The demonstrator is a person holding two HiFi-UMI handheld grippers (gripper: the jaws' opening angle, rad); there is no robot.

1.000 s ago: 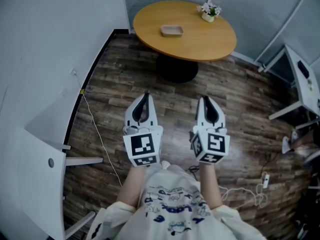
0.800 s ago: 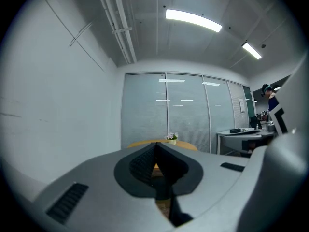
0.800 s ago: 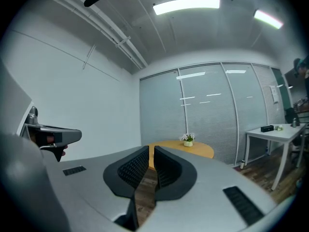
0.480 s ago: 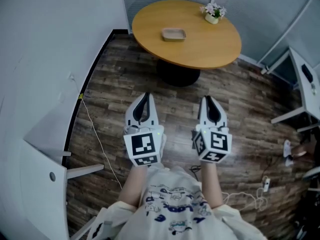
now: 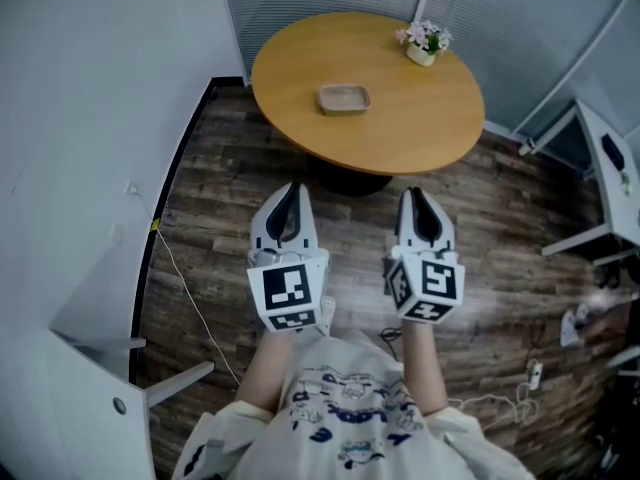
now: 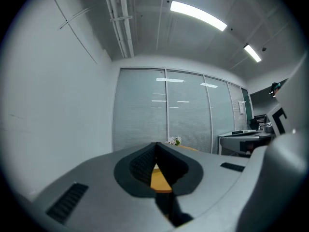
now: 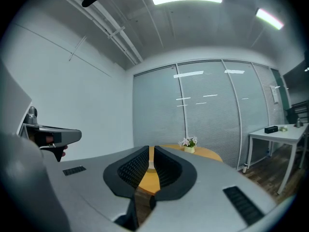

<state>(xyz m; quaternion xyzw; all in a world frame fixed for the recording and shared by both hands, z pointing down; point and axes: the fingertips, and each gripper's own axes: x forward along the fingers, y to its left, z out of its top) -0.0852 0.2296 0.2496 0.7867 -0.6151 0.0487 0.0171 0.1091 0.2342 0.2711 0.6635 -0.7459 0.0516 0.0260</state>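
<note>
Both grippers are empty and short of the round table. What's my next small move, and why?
Probably a short step forward, carrying both grippers toward the tray. In the head view the left gripper and right gripper hang over the wood floor, short of the round table, and hold nothing. The tray lies farther in, near the table's middle.

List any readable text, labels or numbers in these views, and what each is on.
Nothing can be read outright.
Shirt: blue print, perhaps lettering, too blurred to read.
Sheet on the glass wall: too small to read.
Cubes on the left gripper and right gripper: black-and-white square markers only, no words or numbers.
</note>
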